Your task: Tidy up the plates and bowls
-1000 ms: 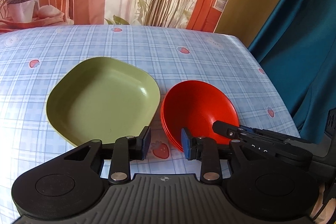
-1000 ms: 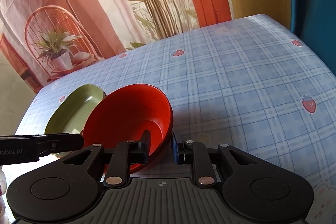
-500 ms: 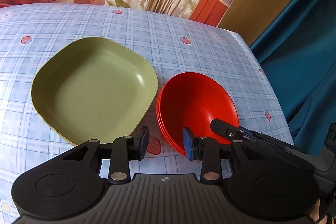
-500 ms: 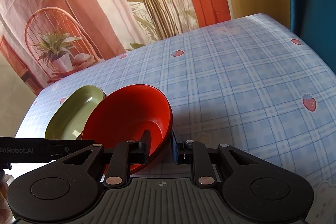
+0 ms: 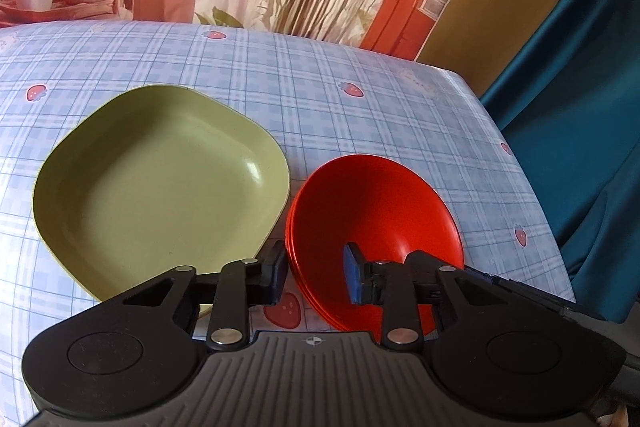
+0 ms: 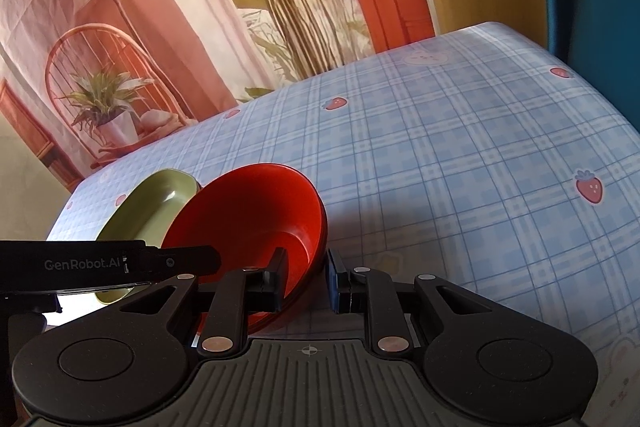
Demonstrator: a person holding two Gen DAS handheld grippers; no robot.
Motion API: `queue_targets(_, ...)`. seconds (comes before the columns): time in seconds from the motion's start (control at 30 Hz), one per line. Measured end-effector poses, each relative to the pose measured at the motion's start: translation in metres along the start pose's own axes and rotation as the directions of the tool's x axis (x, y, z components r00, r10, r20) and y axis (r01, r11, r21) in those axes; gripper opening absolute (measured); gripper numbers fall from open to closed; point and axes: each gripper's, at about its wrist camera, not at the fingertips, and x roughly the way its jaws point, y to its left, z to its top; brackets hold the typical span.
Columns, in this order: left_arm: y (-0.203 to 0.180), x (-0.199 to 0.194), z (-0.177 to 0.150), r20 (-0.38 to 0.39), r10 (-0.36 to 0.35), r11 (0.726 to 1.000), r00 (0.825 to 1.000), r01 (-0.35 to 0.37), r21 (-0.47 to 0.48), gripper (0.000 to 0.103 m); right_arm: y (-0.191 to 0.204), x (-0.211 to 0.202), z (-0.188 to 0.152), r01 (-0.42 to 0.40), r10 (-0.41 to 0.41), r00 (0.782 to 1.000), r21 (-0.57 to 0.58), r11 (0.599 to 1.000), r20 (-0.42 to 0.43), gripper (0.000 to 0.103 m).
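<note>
Checked tablecloth (image 5: 320, 99), red bowls (image 6: 248, 211), green plate (image 5: 160, 179)

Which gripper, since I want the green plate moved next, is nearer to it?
Left. The left gripper, jaws closing over the red bowls, is beside the green plate; the right gripper grips the bowls on their far side.

1. Left gripper (image 5: 314, 277): matte black body, ribbed grey plate at the near edge with a small crosshair mark.
2. Two round black discs flank the plate; black linkage arms carry silver pivot pins.
3. Fingers (image 5: 356, 279) end in blue pads.
4. Right gripper (image 6: 307, 281): same black build, same ribbed plate, silver pins, blue pad.
5. Left gripper's side, seen from the right wrist, reads "GenRobot.AI" in pale lettering.
</note>
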Motion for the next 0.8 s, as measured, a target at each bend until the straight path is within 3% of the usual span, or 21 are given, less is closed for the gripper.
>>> queue_targets(0.13,-0.001,-0.003,-0.001,0.013,0.014,1.000,1.000,-0.015,0.024,0.019,-0.001,-0.001,-0.001,0.007,-0.007,1.000,0.017,1.000,0.006,0.017)
queue_targets(0.8,-0.012,-0.023,-0.029,0.023,-0.009,0.995,1.000,0.007,0.096,0.019,-0.005,-0.020,-0.023,0.057,-0.063,0.997,0.113,0.992,0.044,0.016)
